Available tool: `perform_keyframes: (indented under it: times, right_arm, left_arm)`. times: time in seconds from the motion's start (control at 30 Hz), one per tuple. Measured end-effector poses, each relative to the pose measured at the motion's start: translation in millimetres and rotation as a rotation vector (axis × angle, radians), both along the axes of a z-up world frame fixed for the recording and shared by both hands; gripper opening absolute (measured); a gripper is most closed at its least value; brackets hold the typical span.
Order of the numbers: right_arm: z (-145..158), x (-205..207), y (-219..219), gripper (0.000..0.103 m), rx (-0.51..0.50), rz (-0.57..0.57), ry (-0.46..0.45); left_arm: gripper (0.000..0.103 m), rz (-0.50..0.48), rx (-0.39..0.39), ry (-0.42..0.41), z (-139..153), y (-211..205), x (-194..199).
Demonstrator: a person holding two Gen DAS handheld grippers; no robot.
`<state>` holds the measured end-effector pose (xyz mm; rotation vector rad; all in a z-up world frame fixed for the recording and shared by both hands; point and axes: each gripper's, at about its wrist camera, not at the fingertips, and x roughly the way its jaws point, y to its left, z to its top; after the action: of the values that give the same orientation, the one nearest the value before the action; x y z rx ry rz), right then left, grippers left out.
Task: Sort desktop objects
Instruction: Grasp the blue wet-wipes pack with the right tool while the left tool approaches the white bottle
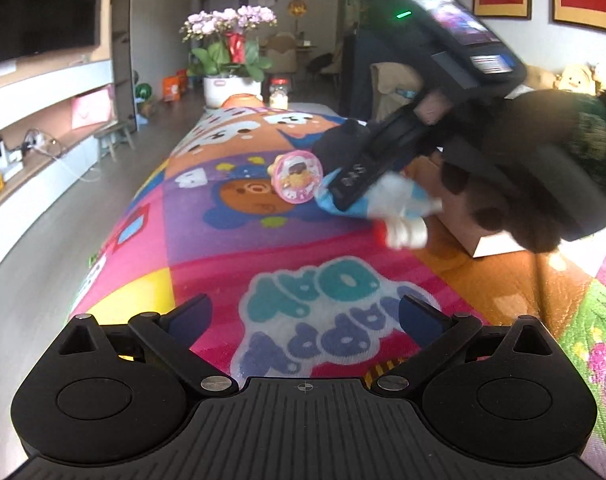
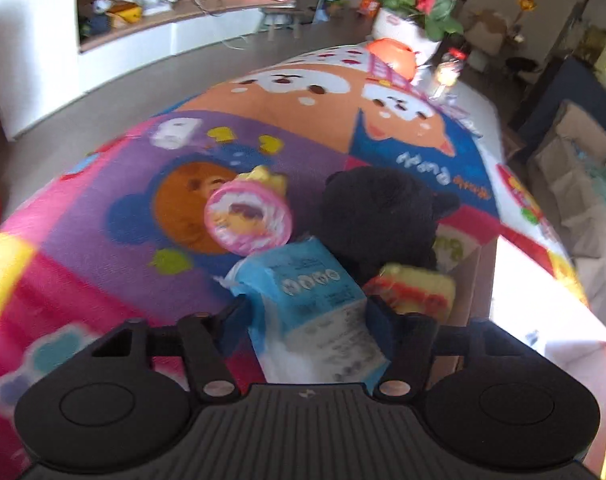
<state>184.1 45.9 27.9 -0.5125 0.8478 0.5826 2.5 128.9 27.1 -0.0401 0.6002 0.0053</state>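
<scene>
We look along a table covered with a bright cartoon-print cloth [image 1: 223, 248]. Our left gripper [image 1: 305, 318] hangs over the near end of the cloth with its jaws spread wide and nothing between them.

Our right gripper [image 2: 307, 312], carried by a hand in a dark glove [image 1: 551, 184], comes in from the right toward the middle of the table. A blue and white packet [image 2: 315, 300] sits between its fingers; the right pad lies against the packet's edge and the left one is at its crumpled side, but the blur keeps us from telling whether they actually press on it.

Just beyond the packet to the left stands a round pink toy [image 2: 249, 216] with a cartoon face and a yellow top. Right of that toy, past the packet, sits a black plush [image 2: 379, 216]. A yellow and red object [image 2: 415, 286] lies just right of the packet, beside a cardboard box [image 2: 543, 316] at the table's right side. At the far end stands a pot of pink orchids [image 1: 229, 56].
</scene>
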Motion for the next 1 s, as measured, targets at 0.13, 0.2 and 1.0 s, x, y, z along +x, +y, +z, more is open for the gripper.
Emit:
perform_keyframes:
  times: [0.13,0.2,1.0]
  right_arm:
    - [11.9,-30.6,-36.8,0.056,0.082,0.050,0.142]
    - [15.3,-50.2,-56.7,0.054,0.107,0.067,0.173]
    - [-6.1,-144.7,-274.6,0.083,0.211,-0.395,-0.154]
  left_arm:
    - [0.102,-0.065,-0.024,0.011,0.2,-11.9,-1.8]
    - [0.102,-0.125,-0.031,0.023,-0.8,-23.6,-4.7]
    - [0.098,-0.212,-0.014,0.130,-13.3,-80.0,13.0]
